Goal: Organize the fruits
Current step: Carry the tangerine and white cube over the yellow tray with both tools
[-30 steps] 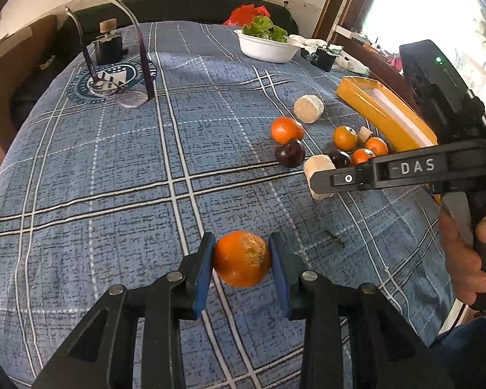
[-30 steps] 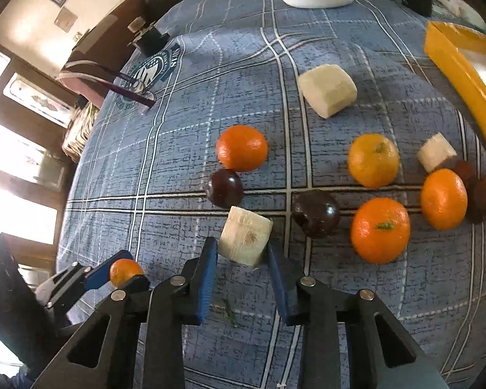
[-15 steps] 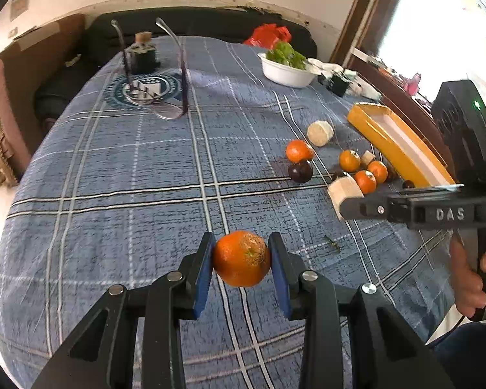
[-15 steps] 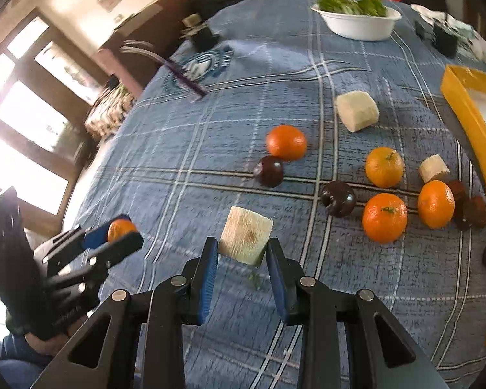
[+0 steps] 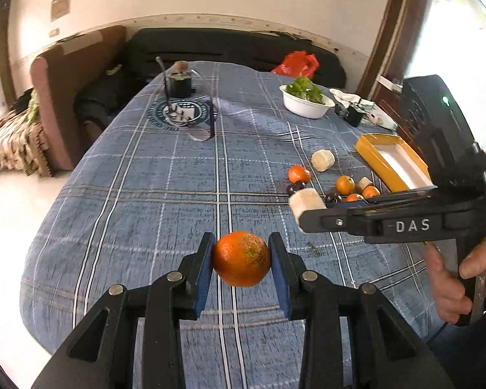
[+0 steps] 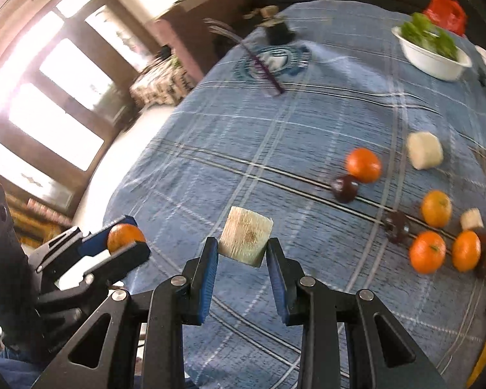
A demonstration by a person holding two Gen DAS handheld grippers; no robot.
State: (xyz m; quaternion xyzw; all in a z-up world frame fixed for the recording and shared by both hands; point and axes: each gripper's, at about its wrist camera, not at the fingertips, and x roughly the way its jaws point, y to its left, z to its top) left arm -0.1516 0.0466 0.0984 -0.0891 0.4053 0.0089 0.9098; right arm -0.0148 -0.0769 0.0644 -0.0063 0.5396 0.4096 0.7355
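My left gripper (image 5: 242, 264) is shut on an orange (image 5: 241, 258) and holds it high above the blue plaid tablecloth (image 5: 145, 178); it also shows in the right wrist view (image 6: 126, 240). My right gripper (image 6: 243, 256) is shut on a pale cut fruit chunk (image 6: 246, 236), lifted off the cloth; the chunk shows in the left wrist view (image 5: 306, 202). Several oranges (image 6: 363, 165), dark plums (image 6: 345, 188) and pale chunks (image 6: 424, 149) lie on the cloth at the right, beside a yellow tray (image 5: 390, 160).
A white bowl of greens (image 5: 306, 99) stands at the far right of the table. A dark jar (image 5: 180, 79) and glasses (image 5: 197, 126) sit at the far middle. A sofa and armchair stand beyond; the table edge drops at the left.
Both grippers have risen higher above the table with their fruit still held. The views now take in more of the room.
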